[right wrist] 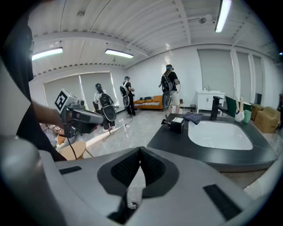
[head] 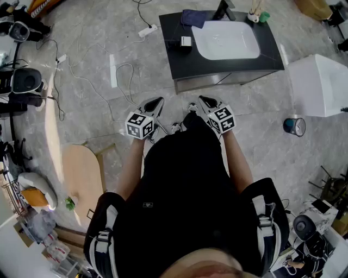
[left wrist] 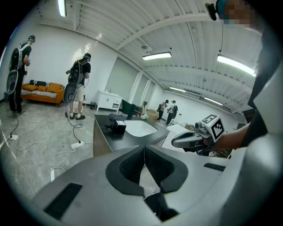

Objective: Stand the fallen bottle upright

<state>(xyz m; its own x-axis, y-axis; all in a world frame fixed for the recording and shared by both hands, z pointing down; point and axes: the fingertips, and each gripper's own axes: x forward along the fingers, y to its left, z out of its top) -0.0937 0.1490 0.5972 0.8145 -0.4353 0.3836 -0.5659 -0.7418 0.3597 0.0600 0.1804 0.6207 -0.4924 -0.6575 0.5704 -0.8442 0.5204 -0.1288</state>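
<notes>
Grey floor (head: 92,59), one counter (head: 182,66) — left gripper (head: 158,101), right gripper (head: 203,100) both closed.

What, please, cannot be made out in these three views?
- Fallen bottle: none identifiable in any view; the small white and green items behind the sink are too small to name.
- Faucet: top cut off by the head view's upper edge.
- Floor at the person's feet: hidden by the torso in the head view.
</notes>
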